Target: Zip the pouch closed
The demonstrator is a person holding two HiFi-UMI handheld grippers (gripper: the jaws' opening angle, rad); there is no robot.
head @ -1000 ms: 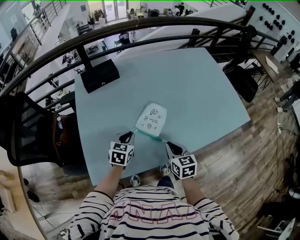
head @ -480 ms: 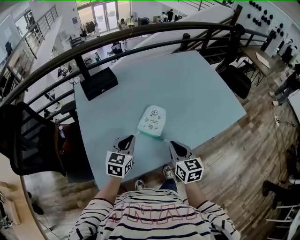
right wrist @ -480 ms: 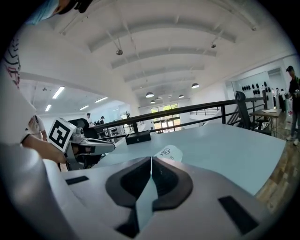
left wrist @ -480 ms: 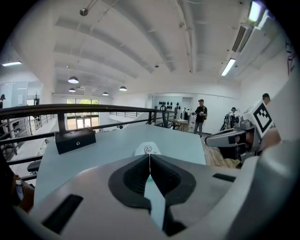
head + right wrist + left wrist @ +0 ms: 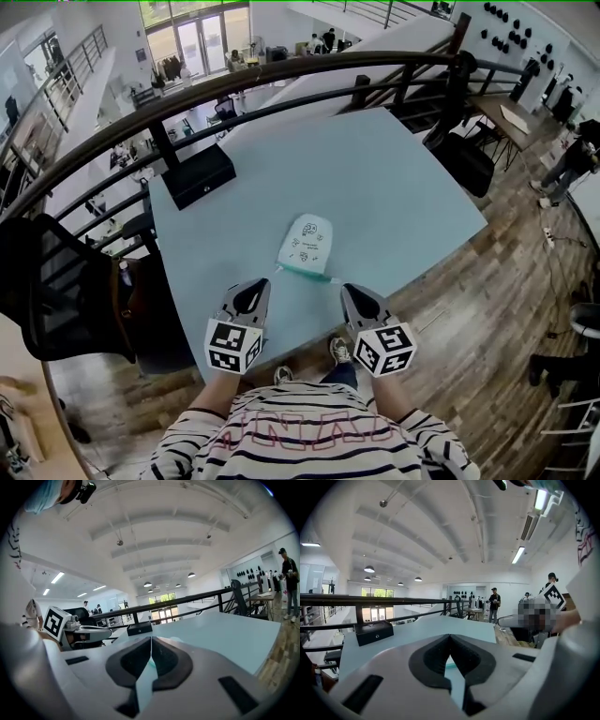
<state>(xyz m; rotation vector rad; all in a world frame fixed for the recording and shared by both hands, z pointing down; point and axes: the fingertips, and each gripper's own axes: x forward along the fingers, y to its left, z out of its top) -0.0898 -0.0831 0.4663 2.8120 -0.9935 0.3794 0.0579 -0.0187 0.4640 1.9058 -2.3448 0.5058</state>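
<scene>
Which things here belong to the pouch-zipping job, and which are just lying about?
Job:
pouch
left hand-held gripper, shut, empty
right hand-held gripper, shut, empty

Lying about:
black box, at the far corner of the table

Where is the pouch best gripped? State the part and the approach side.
Probably the teal zip edge of the pouch, from the near side. The pouch lies flat on the table, so its faces offer no hold; that thin end edge points toward the table's near rim.
</scene>
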